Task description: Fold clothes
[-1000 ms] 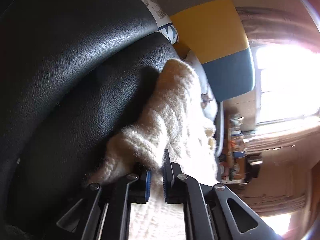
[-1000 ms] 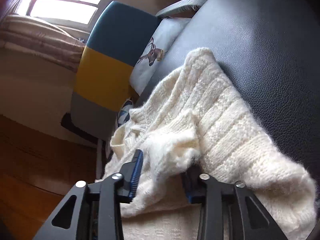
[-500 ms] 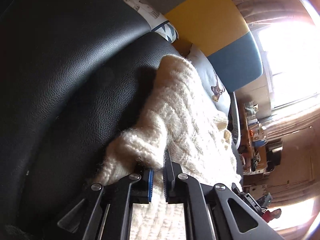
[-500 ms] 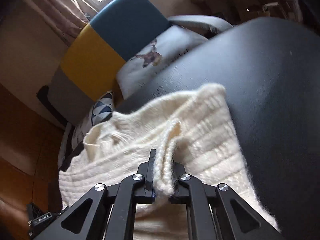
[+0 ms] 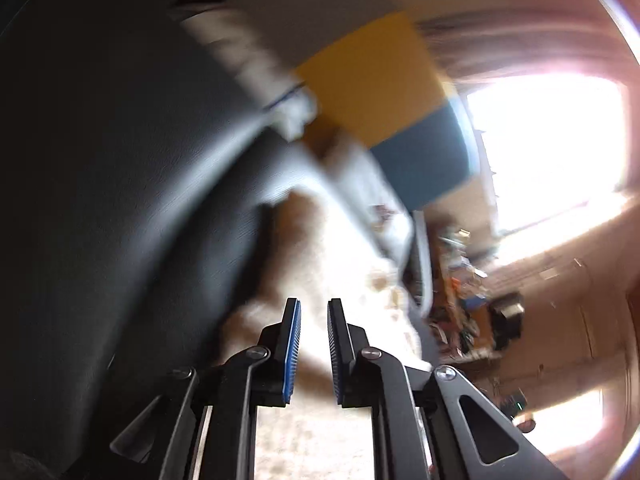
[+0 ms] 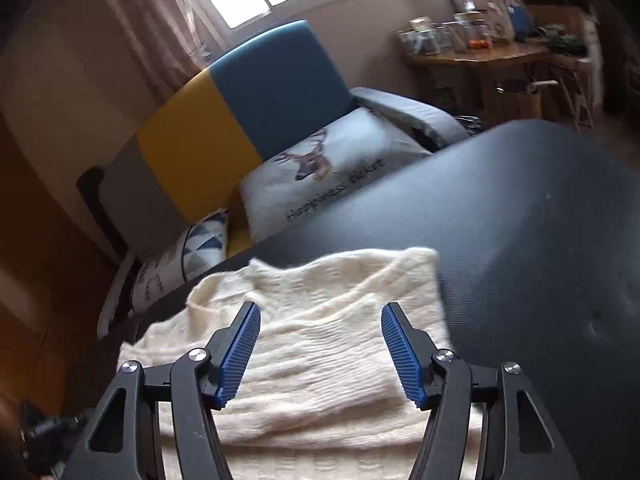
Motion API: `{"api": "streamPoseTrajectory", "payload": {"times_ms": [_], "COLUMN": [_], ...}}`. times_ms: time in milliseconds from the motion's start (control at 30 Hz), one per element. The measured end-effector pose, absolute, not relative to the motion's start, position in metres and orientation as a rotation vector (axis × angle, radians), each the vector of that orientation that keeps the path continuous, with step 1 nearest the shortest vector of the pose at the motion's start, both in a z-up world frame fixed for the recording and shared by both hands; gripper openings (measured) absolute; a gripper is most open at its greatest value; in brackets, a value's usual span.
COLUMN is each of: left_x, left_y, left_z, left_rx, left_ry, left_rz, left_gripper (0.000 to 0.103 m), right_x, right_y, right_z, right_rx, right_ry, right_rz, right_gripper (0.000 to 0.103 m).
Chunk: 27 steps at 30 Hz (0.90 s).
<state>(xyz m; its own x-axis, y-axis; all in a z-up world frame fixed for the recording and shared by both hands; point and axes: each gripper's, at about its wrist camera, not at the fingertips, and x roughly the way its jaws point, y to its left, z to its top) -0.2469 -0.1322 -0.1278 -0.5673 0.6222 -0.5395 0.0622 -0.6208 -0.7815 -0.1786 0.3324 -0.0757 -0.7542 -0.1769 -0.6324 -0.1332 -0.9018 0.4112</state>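
Right gripper (image 6: 320,354): jaws spread wide, nothing between the blue ribbed pads (image 6: 401,356); it hovers over the sweater with no visible contact.
Left gripper (image 5: 313,350): jaws nearly closed, a narrow gap showing between the pads (image 5: 291,354); no fabric is seen in the gap. The view is motion-blurred, so contact with the knit cannot be confirmed.
Sweater (image 6: 320,360): cream ribbed knit lying on the black padded surface (image 6: 540,240), with an upper layer lying over a lower one; its far edge sits short of the surface's far rim. In the left wrist view it appears as a blurred pale mass (image 5: 320,264) directly ahead of the fingers.
Gripper pose: the right one points forward and slightly down across the knit; the left one is rolled on its side, the room appearing tilted.
Open room: bare black padding extends to the right of and beyond the sweater.
Surroundings: a yellow, teal and grey sofa (image 6: 248,120) with a deer-print cushion (image 6: 324,168) stands just past the far rim; a cluttered wooden table (image 6: 480,56) stands well apart by the window.
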Motion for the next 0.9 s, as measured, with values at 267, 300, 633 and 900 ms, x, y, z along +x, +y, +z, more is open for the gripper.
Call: {"api": "streamPoseTrajectory", "payload": {"times_ms": [267, 300, 633, 900], "left_x": [-0.272, -0.273, -0.249, -0.241], "left_y": [-0.106, -0.105, -0.096, -0.091], "left_z": [-0.137, -0.143, -0.157, -0.157], "left_rx": [-1.264, -1.28, -1.229, -1.178], "left_ry": [-0.962, -0.963, -0.892, -0.759], "left_rz": [2.274, 2.275, 2.286, 2.361], "left_gripper": [0.008, 0.004, 0.014, 0.016], "right_x": [-0.215, -0.211, -0.258, -0.375], "right_y": [0.24, 0.243, 0.188, 0.059], "right_z": [-0.128, -0.135, -0.083, -0.098], "right_rx": [1.363, 1.342, 1.19, 1.363], "right_ry": [-0.381, -0.383, -0.431, -0.339], "right_rz": [-2.588, -2.592, -2.058, -1.666], "right_gripper": [0.066, 0.066, 0.075, 0.083]}}
